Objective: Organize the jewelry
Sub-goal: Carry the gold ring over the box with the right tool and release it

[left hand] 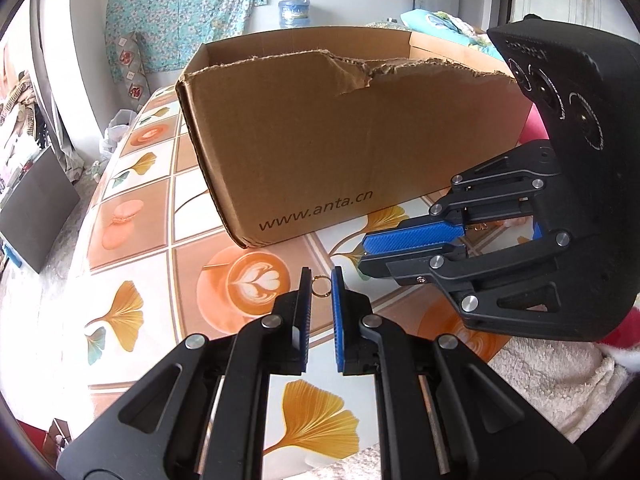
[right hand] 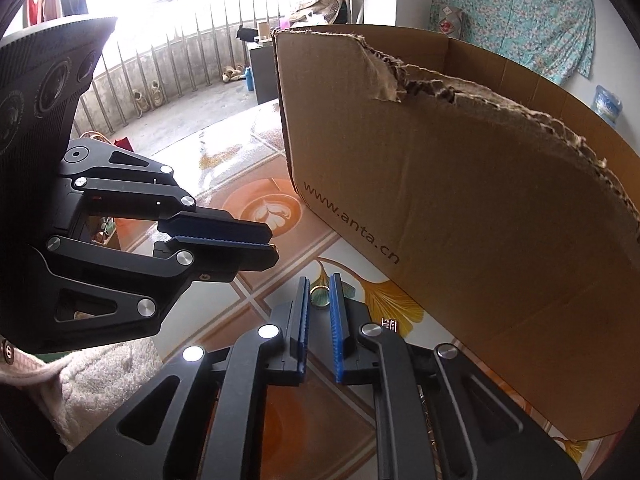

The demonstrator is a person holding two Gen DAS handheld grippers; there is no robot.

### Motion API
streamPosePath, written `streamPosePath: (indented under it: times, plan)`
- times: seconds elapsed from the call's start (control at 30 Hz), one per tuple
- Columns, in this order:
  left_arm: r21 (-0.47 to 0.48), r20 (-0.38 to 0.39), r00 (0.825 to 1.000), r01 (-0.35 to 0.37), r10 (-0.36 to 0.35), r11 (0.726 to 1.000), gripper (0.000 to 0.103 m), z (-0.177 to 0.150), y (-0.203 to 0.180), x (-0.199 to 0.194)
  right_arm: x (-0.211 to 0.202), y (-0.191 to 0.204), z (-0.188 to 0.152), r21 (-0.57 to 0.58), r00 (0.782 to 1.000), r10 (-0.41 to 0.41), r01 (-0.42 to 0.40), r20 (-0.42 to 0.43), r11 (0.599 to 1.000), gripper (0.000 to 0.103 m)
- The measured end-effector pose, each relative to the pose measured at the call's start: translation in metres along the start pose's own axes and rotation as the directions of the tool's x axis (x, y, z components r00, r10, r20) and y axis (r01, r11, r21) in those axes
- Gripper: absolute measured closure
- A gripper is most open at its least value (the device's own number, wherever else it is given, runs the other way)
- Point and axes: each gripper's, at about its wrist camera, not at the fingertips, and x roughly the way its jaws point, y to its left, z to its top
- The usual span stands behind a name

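Note:
A small gold ring earring (left hand: 321, 286) sits between the fingertips of my left gripper (left hand: 320, 286), whose jaws touch it on both sides. In the right wrist view my right gripper (right hand: 320, 294) pinches a gold ring (right hand: 319, 292) at its tips. Each gripper also shows in the other's view: the right gripper (left hand: 366, 250) at the right, the left gripper (right hand: 274, 249) at the left with a bit of gold at its tip. Both hover above the patterned tablecloth (left hand: 160, 240), in front of an open cardboard box (left hand: 320, 140) printed "www.anta.cn".
The box (right hand: 460, 200) has a torn front rim and stands close behind both grippers. A small metal clasp (right hand: 389, 323) lies on the cloth beside the right gripper. A white fluffy cloth (left hand: 560, 380) lies at the table's near edge. A balcony railing (right hand: 180, 40) is beyond.

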Motion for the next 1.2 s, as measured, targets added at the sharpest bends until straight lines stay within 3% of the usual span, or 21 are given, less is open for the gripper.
streamPosePath:
  times: [0.37,0.67,0.83,0.87,1.2]
  plan:
    - [0.005,0.006,1.000,-0.012,0.012,1.000,0.094,-0.002,-0.001,-0.006,-0.008,-0.004,-0.002,0.057,0.999,0.031,-0.033,0.023,0.998,0.098]
    - [-0.002,-0.009,1.000,-0.010,0.010,1.000,0.094,-0.001,0.001,0.000,0.000,-0.010,0.003,0.025,1.000,0.026,-0.026,0.011,0.999,0.085]
    - [-0.009,-0.008,1.000,-0.009,0.009,1.000,0.094,-0.002,0.002,-0.001,0.002,-0.010,0.003,0.009,0.999,0.035,-0.035,-0.009,0.999,0.086]
    - [-0.011,-0.007,1.000,-0.008,0.008,1.000,0.094,-0.002,0.003,-0.001,0.002,-0.009,0.003,0.008,0.999,0.038,-0.037,-0.010,0.999,0.091]
    - [-0.007,0.007,1.000,-0.011,0.011,1.000,0.094,-0.001,0.006,-0.006,0.001,-0.010,0.002,0.033,0.999,0.051,-0.051,0.004,0.998,0.092]
